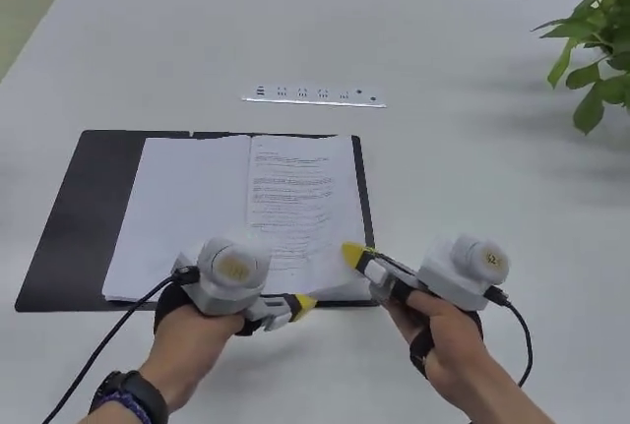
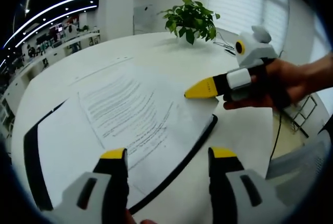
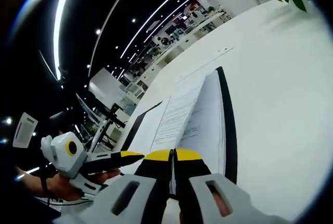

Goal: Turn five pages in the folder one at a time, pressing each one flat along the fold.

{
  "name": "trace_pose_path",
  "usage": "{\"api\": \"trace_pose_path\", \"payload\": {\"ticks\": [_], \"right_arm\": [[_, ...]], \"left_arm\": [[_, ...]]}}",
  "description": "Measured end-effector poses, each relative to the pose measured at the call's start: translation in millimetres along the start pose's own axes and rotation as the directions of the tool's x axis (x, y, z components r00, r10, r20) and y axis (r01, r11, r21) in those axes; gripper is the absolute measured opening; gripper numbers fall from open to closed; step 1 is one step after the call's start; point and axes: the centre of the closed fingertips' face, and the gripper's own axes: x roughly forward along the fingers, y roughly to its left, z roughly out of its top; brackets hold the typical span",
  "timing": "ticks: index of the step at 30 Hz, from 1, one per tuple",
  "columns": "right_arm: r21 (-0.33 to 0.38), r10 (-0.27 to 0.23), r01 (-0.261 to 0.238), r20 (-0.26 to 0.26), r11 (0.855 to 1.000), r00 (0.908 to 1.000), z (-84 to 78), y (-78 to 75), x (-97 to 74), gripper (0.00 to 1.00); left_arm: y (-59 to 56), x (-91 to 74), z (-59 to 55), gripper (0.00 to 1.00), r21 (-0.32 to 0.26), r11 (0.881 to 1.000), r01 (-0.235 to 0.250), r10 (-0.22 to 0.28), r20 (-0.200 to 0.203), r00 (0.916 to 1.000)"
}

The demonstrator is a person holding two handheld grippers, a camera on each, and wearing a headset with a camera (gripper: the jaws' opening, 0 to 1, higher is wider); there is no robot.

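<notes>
Head view, left to right. Left wrist carries a dark wristwatch (image 1: 128,394); the left hand (image 1: 197,340) holds the left gripper (image 1: 295,306) low over the white table (image 1: 472,168), yellow tips pointing right, just off the near edge of the open black flat folder (image 1: 69,217). In the left gripper view the left gripper's (image 2: 168,154) jaws stand wide apart, nothing between them, the folder's near right corner (image 2: 177,167) lying ahead. The folder lies flat, centre-left on the table, opened. On it: a blank white left page (image 1: 187,208), then a printed white right page (image 1: 300,198) with lines of small text. Beyond the folder, a flat silver socket strip (image 1: 315,97) set into the tabletop. Right hand (image 1: 448,331) holds the right gripper (image 1: 354,254), yellow tip at the lower right corner of the printed page. In the right gripper view its (image 3: 174,155) jaws are pressed together; whether paper is pinched between them, cannot tell. Far right, a green leafy plant (image 1: 596,40), well apart from the folder.
</notes>
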Motion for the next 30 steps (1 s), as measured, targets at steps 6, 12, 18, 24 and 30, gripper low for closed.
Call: {"api": "trace_pose_path", "payload": {"ticks": [6,12,18,24,30], "right_arm": [[0.028,0.008,-0.009,0.035,1.000,0.9994,6.8,7.6,1.8,0.00],[0.019,0.022,-0.023,0.048,1.000,0.9986,12.7,18.8,3.6,0.00],[0.003,0.033,-0.033,0.047,0.999,0.9983,14.2,28.5,5.0,0.00],[0.005,0.046,-0.046,0.052,0.999,0.9976,15.4,38.3,9.2,0.00],[-0.011,0.061,-0.060,0.050,0.998,0.9969,19.8,50.5,15.2,0.00]], "left_arm": [[12.2,-20.8,-7.2,0.62,-0.049,0.998,-0.046,0.046,0.008,0.9989],[9.9,-37.6,-14.7,0.62,-0.054,0.997,-0.059,0.059,0.004,0.9982],[13.6,-56.9,-9.5,0.62,-0.062,0.995,-0.080,0.082,0.028,0.9963],[15.4,-73.5,-9.7,0.62,-0.059,0.994,-0.092,0.094,0.044,0.9946],[22.0,-89.7,-12.4,0.62,-0.065,0.992,-0.110,0.113,0.055,0.9921]]}}
